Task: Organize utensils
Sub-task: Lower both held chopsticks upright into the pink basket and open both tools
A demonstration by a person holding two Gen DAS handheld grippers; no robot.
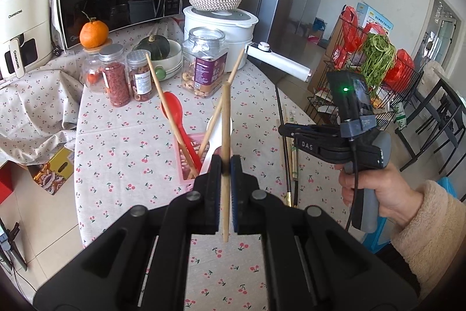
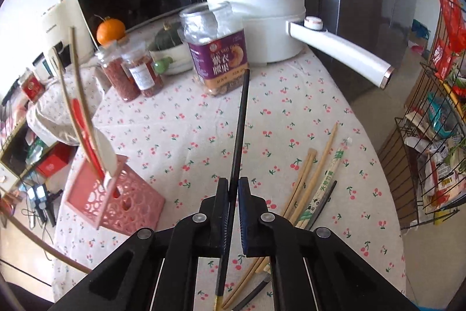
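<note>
A: Since the wooden chopstick was thin, light and stiff, how did it sit in the left gripper?

B: Its fingers were clenched on it near the lower end, low centre of the left view, the stick upright. Smooth wood pinched that low would likely pivot, I judged; a hold nearer mid-length seemed safer.

A: And the right gripper?

B: Clamped on a black chopstick, slick-looking and equally light, running up the middle of the right view.

A: Where would they go?

B: Probably the pink basket, lower left in that view, already holding a red spoon, a white spoon and two leaning chopsticks that could foul an entry.

A: Anything else around?

B: Loose chopsticks lay on the bench at lower right; jars, a white pot and an orange stood well behind.
</note>
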